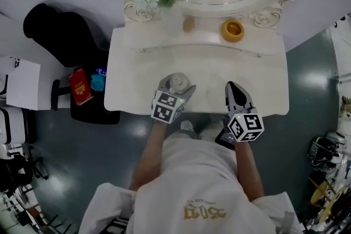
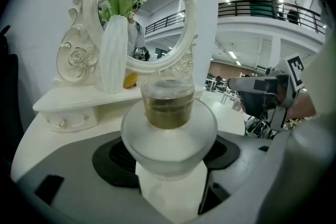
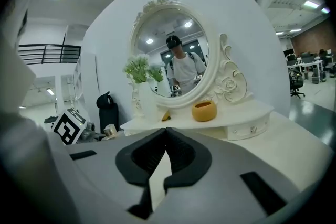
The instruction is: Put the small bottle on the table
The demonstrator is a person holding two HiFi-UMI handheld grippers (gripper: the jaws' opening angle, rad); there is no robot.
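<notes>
The white surface (image 1: 137,79) is wide, but the left gripper (image 1: 176,85) is over its near part, not far from the front edge. In my judgement this is the main danger: if the small bottle (image 2: 169,128) is set down there, or let go before its base rests flat, it could tip and roll off to the floor. The bottle is round and smooth, with a heavy-looking cap on top, so it could also slip between the pads when the grip loosens. The vase (image 2: 113,55) and the yellow bowl (image 1: 232,30) stand well apart at the back and are no obstacle.

The left gripper is clenched on the bottle's round body, cap upward. Whether its base touches the surface I cannot tell. The right gripper (image 3: 164,152) is closed on nothing, beside it.
</notes>
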